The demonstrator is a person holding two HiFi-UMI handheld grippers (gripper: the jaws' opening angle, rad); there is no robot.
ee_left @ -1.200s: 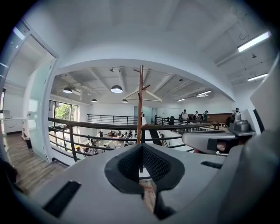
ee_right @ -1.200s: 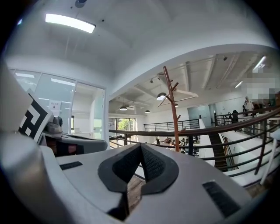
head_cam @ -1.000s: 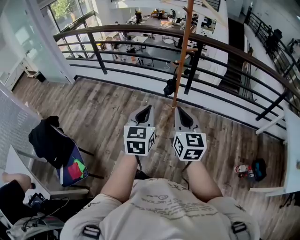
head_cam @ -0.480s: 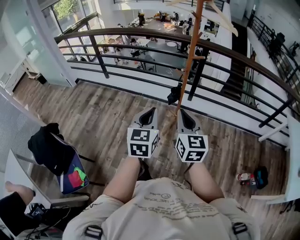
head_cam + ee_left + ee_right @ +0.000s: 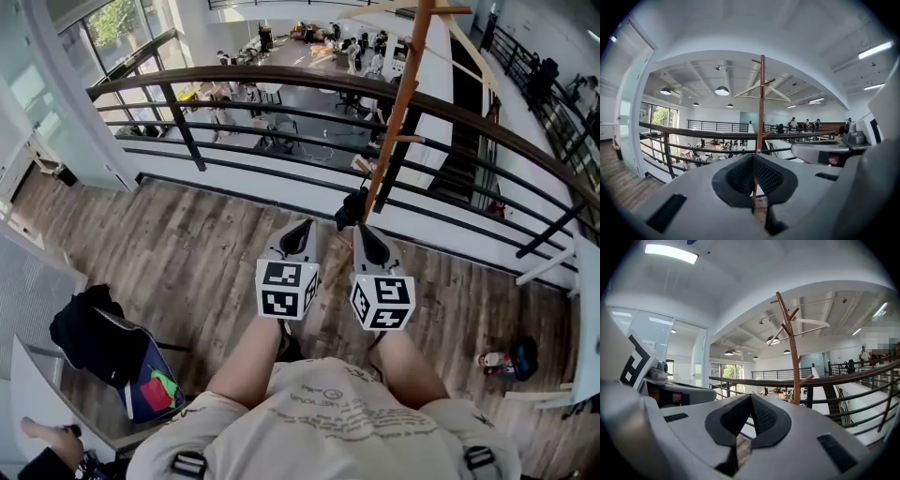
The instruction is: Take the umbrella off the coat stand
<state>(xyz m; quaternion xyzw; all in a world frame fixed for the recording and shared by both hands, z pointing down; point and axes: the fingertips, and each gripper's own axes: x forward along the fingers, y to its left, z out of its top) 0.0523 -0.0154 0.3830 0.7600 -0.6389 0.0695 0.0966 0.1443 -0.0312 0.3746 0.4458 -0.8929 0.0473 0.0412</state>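
Observation:
The coat stand (image 5: 398, 112) is a thin orange-brown wooden pole with slanted pegs, standing right in front of the black railing. A small black bundle, seemingly the folded umbrella (image 5: 350, 208), hangs low on the pole near its foot. My left gripper (image 5: 298, 230) and right gripper (image 5: 364, 234) are side by side just short of the stand, both shut with nothing between the jaws. The left gripper view has the pole (image 5: 761, 103) dead ahead above the jaws; in the right gripper view the stand (image 5: 792, 352) is slightly to the right. The umbrella is hidden in both gripper views.
A curved black railing (image 5: 281, 80) runs behind the stand, above a lower floor with desks and people. At the left a chair (image 5: 94, 333) carries a black coat and a colourful bag. Small items (image 5: 506, 359) lie on the wooden floor at the right.
The stand and the black bundle have come closer to both grippers and sit lower in the head view. Both grippers stay shut and side by side.

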